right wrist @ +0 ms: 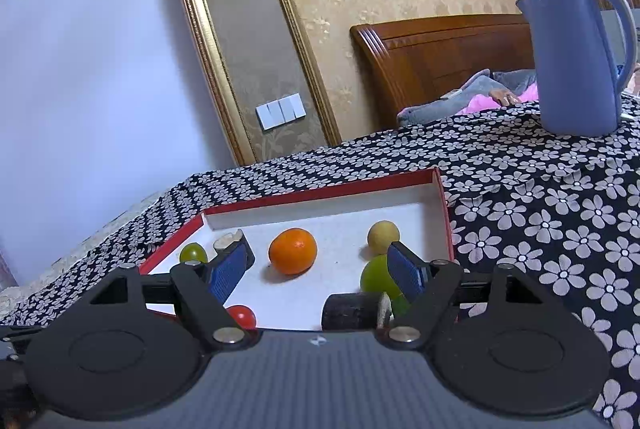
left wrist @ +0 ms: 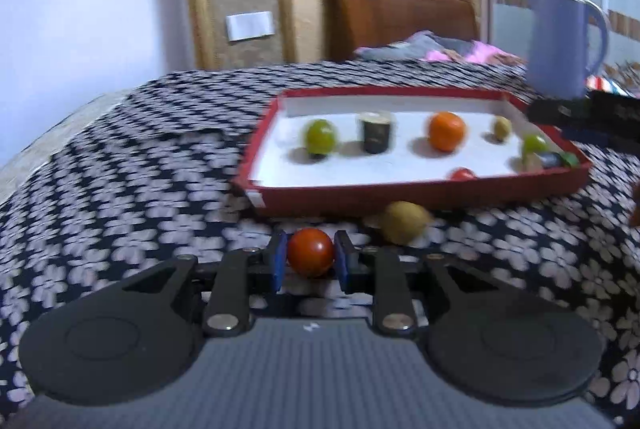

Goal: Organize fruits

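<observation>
Left gripper (left wrist: 311,261): blue pads pinching a small red tomato (left wrist: 310,257) from both sides, just near of the red tray (left wrist: 420,193), over the floral cloth (left wrist: 120,213). Step in hand looks like carrying the tomato into the tray. To do it well: keep the squeeze light, since the smooth round skin can slip or split; lift clear of the tray's near wall before moving far; release low over bare white floor so it doesn't roll.

A yellowish oval fruit (left wrist: 404,227) lies on the cloth just right of the tomato, close against the tray's near wall. Likely next pick.

Right gripper (right wrist: 316,269): fingers spread wide, holding nothing, hovering over the tray's near part. Between them in view: an orange (right wrist: 293,245), matte and dimpled. A green grape-like fruit (right wrist: 376,275) sits beside the right pad; whether they touch, can't tell.

Tray is shallow cardboard, red walls, white floor. Also inside: a small yellow fruit (right wrist: 383,233), another green fruit (right wrist: 193,253), a second red tomato (right wrist: 242,315), a dark cylinder (left wrist: 376,133) standing upright, and one lying down (right wrist: 350,311).

Far right: lavender plastic kettle (right wrist: 576,61), smooth.
</observation>
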`<state>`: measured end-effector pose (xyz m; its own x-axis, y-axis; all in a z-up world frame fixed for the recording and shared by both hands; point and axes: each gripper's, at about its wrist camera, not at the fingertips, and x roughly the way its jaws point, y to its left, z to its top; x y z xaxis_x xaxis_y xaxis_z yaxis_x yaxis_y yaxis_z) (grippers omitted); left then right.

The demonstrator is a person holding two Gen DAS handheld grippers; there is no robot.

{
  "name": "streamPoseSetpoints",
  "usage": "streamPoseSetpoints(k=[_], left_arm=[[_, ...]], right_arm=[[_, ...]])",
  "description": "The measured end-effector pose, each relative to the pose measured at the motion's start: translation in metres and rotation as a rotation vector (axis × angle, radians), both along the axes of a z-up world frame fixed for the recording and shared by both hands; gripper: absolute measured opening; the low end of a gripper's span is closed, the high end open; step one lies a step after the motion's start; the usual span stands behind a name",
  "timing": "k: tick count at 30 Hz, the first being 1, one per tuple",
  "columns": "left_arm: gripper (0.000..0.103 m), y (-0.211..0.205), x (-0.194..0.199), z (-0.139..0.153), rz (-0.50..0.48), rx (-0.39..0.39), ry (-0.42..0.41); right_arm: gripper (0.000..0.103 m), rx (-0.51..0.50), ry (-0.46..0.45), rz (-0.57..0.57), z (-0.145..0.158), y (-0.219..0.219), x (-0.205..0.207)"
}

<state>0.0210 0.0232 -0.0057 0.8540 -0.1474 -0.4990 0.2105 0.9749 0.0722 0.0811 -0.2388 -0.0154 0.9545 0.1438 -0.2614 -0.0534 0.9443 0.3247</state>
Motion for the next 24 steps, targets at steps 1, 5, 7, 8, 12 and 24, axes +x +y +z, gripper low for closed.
streamPoseSetpoints(k=[1, 5, 7, 8, 12, 24], left_arm=[[0.024, 0.006, 0.001, 0.002, 0.025, -0.003, -0.009], [0.023, 0.028, 0.011, 0.004, 0.12, 0.005, -0.017], [0.023, 0.035, 0.018, 0.0, 0.143, -0.009, 0.016], [0.023, 0.039, 0.02, -0.002, 0.143, -0.024, 0.035], [0.024, 0.045, 0.021, -0.003, 0.136, -0.041, 0.043], [0.024, 0.045, 0.023, -0.006, 0.129, -0.045, 0.046]], right_arm=[[0.077, 0.017, -0.001, 0.007, 0.0, 0.0, -0.001], [0.078, -0.041, 0.041, 0.082, 0.002, 0.033, -0.016], [0.077, -0.101, 0.071, 0.104, 0.002, 0.047, -0.017], [0.077, -0.241, 0.115, 0.162, 0.0, 0.08, -0.017], [0.072, -0.349, 0.154, 0.251, -0.002, 0.12, -0.009], [0.026, -0.299, 0.259, 0.298, -0.012, 0.13, 0.033]])
